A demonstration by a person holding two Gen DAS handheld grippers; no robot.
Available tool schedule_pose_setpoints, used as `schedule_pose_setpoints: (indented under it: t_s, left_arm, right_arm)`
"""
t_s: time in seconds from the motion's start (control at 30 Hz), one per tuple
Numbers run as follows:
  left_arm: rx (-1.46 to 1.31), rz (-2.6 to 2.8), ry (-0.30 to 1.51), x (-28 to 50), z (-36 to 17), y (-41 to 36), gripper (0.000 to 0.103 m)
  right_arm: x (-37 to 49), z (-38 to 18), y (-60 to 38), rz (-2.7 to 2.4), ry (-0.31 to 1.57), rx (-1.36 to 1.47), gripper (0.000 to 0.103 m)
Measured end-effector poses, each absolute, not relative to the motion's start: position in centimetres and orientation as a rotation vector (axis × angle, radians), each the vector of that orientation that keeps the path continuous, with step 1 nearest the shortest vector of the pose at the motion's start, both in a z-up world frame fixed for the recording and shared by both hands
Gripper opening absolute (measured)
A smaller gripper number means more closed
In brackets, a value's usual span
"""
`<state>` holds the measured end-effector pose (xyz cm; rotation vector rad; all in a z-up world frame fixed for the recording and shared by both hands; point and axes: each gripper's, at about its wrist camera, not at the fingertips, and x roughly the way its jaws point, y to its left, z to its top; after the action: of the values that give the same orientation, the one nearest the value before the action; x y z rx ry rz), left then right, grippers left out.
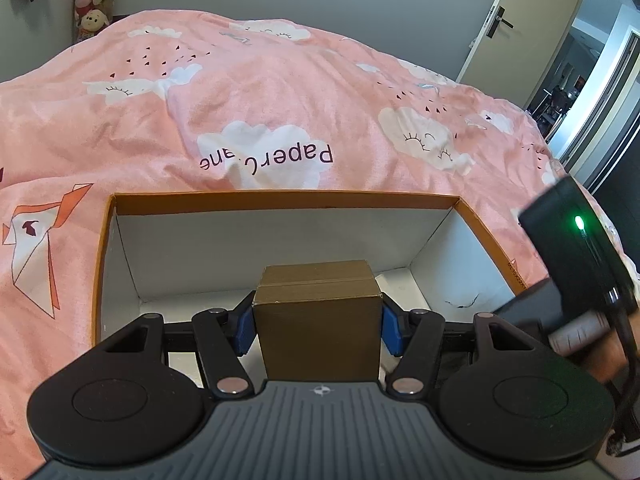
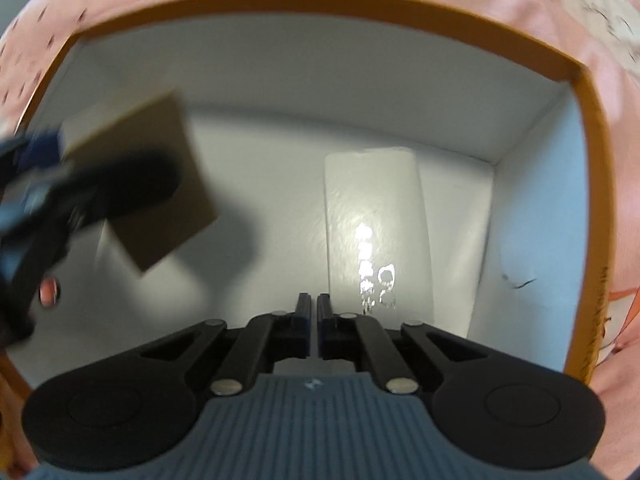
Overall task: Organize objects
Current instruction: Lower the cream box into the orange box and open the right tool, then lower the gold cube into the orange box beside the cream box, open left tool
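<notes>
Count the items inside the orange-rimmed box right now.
2. A small brown cardboard box, gripped by the left tool over the interior of the orange-rimmed white storage box, and a flat white plastic-wrapped packet lying on its floor ahead of the right tool. The tools may hide more.

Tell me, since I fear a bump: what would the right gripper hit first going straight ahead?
Probably the white packet lying on the floor of the orange-rimmed box. The right gripper, fingers shut and empty, points just past its near end; depth is unclear.
</notes>
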<state>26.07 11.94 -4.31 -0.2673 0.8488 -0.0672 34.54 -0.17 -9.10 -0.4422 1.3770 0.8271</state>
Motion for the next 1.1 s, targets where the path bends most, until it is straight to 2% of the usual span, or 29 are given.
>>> schedule_pose_setpoints:
  t_s: [0.43,0.57,0.77,1.1]
  left_arm:
    - [-0.264,-0.097,0.852,26.2,-4.3,11.7,0.068]
    - [-0.27,-0.164,0.863,26.0,-3.7,11.3,0.068]
    - [-0.309,-0.223,0.92,26.3,-3.0,9.6,0.068]
    - [-0.333,-0.206,1.112,28.2,-5.7,5.9,0.068]
  right_arm:
    - [37.6,-8.6,0.3,0.701,1.243,-0.364,0.0]
    - [37.1,-6.6,-1.8,0.758,1.217,-0.361,0.0]
    - [35.4,-2.3,-5.9,0.803,1.095,-0.324,0.005]
    - [34.4,-1.1,-10.0,0.801,1.015,-0.307,0.007]
